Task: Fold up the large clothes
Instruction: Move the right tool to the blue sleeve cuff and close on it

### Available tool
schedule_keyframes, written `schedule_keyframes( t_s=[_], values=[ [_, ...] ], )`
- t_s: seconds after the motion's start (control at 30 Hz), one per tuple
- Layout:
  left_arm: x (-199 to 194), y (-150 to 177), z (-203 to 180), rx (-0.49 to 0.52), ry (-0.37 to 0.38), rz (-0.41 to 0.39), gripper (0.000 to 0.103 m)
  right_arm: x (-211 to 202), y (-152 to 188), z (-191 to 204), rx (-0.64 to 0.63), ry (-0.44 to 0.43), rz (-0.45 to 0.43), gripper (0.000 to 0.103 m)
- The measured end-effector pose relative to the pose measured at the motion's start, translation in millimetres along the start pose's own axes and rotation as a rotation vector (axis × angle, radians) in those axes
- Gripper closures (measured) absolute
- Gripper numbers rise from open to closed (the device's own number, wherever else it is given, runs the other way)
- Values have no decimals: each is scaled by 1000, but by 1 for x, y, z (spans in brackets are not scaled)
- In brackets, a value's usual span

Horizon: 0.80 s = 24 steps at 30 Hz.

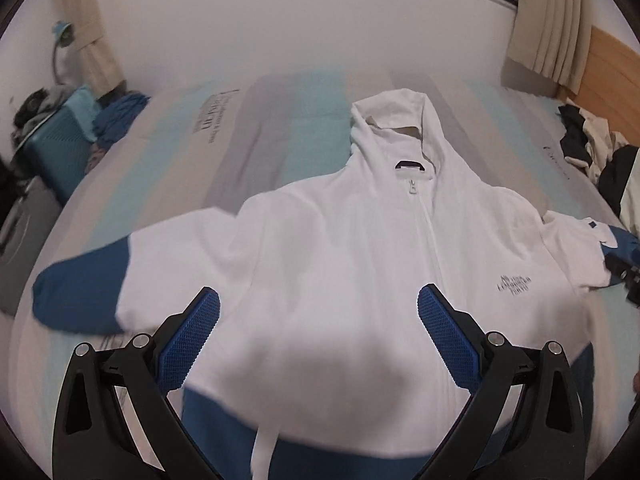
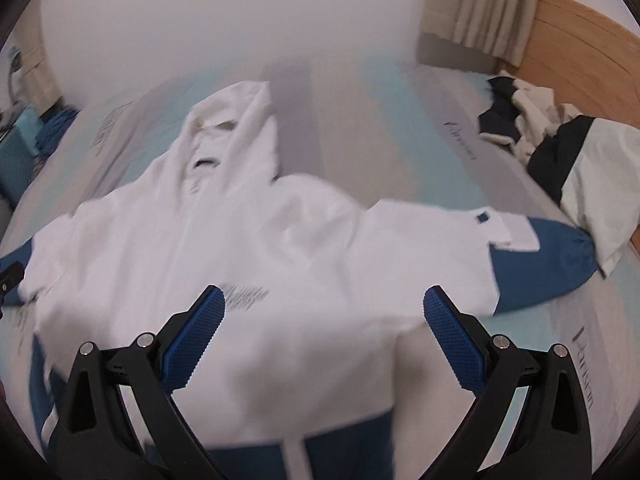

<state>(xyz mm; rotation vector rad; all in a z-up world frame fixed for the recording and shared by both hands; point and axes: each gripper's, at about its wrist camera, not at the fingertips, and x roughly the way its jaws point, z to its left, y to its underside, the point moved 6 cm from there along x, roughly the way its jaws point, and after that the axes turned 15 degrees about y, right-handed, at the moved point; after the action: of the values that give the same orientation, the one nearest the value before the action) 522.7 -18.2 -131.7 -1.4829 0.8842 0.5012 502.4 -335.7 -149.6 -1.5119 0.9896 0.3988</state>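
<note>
A white zip hoodie [image 1: 340, 248] with blue cuffs and a blue hem lies face up on the bed, hood away from me, both sleeves spread out. It also shows in the right wrist view [image 2: 256, 240]. My left gripper [image 1: 319, 300] is open and empty, above the hoodie's lower left front. My right gripper [image 2: 324, 300] is open and empty, above the lower right front. The left blue cuff [image 1: 80, 292] lies at the left, the right blue cuff [image 2: 540, 260] at the right.
The bed has a striped teal, grey and white sheet [image 1: 280, 128]. A pile of dark and pale clothes [image 2: 560, 148] lies at the bed's right, by a wooden headboard [image 2: 580, 36]. A teal suitcase [image 1: 56, 148] and blue cloth stand at the left. Curtains hang at both back corners.
</note>
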Motion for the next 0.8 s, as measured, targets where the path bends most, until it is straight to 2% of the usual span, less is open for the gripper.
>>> schedule_keyframes(
  t_s=[0.1, 0.2, 0.27, 0.4, 0.53, 0.63, 0.67, 0.8],
  values=[
    [41, -12, 5, 18, 2, 23, 6, 37, -17, -30, 30, 72, -18, 7],
    [82, -13, 19, -11, 2, 79, 6, 85, -22, -78, 39, 171, 10, 7],
    [101, -13, 29, -33, 5, 110, 6, 126, -17, -127, 70, 242, 86, 7],
    [128, -11, 45, -40, -39, 154, 6, 181, -3, -216, 134, 266, 206, 7],
    [144, -11, 49, -31, -61, 162, 6, 218, 9, -311, 175, 323, 299, 7],
    [156, -10, 46, -18, -70, 173, 6, 231, 12, -362, 202, 370, 324, 7],
    [161, -9, 45, -22, -69, 177, 6, 239, 18, -381, 212, 395, 357, 7],
    [173, -6, 47, -34, -79, 192, 6, 257, 30, -417, 294, 408, 409, 11]
  ],
)
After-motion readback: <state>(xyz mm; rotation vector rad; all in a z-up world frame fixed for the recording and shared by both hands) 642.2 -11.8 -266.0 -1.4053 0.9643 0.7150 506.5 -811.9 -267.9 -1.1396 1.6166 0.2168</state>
